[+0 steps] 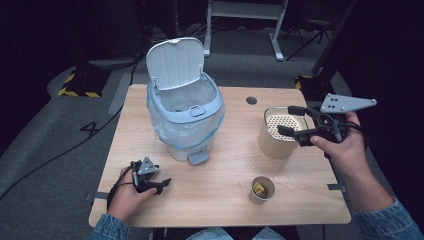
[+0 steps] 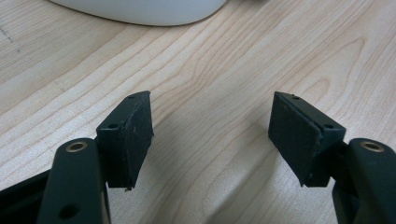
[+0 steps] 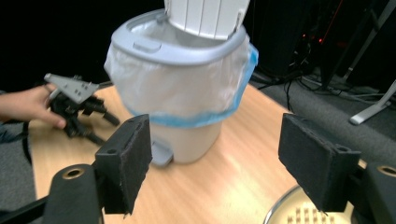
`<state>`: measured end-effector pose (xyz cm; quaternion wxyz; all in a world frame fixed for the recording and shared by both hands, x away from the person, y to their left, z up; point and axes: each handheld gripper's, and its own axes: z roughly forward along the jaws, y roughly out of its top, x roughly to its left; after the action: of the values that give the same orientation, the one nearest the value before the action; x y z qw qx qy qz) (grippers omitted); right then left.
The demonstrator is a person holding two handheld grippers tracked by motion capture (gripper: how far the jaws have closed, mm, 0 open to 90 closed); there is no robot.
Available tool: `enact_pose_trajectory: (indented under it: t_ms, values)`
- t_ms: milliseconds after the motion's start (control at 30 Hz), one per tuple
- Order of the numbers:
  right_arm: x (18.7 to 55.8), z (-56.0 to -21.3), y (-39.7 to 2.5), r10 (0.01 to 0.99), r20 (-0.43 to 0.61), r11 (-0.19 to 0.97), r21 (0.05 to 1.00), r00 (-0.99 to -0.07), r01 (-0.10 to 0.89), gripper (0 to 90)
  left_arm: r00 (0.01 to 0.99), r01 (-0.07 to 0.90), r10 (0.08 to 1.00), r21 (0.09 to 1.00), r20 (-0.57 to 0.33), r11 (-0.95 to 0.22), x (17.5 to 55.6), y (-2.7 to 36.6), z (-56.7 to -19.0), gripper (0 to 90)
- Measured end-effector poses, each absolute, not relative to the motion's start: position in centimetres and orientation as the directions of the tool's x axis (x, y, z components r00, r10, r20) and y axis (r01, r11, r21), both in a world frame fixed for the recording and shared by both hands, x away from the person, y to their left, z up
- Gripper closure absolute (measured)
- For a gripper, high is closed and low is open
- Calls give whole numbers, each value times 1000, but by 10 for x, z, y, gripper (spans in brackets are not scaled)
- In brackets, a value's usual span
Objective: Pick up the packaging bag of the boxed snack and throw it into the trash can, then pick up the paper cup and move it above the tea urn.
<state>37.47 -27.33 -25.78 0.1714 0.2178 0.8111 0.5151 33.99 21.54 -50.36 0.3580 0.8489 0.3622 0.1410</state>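
Dark floor with cables surrounds my wooden table [image 1: 225,200]. Toward its far-left corner stands the pedal bin [image 1: 186,117], lid up and lined with a plastic bag, I think so that waste can be dropped in freely. Near the right edge is a beige container [image 1: 275,135] with a perforated insert. My right gripper [image 1: 299,127] hovers over its rim with jaws apart, empty, probably to take it. Close to the near edge stands a small paper cup [image 1: 262,190] with something yellow inside. My left gripper [image 1: 161,184] rests low at the near-left corner, jaws apart, holding nothing.
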Motion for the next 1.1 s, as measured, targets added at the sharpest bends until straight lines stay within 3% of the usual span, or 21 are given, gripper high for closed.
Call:
enact_pose_trajectory:
  t_ms: [700,1100]
  values:
    - [317,-371,-303,492,-5,490,828,-870,273,220,698,516,716,708,-21,-482,340,215,-504,301]
    - [308,-426,-301,455,70,519,790,-888,328,165,700,514,714,708,-20,-484,340,215,-504,299]
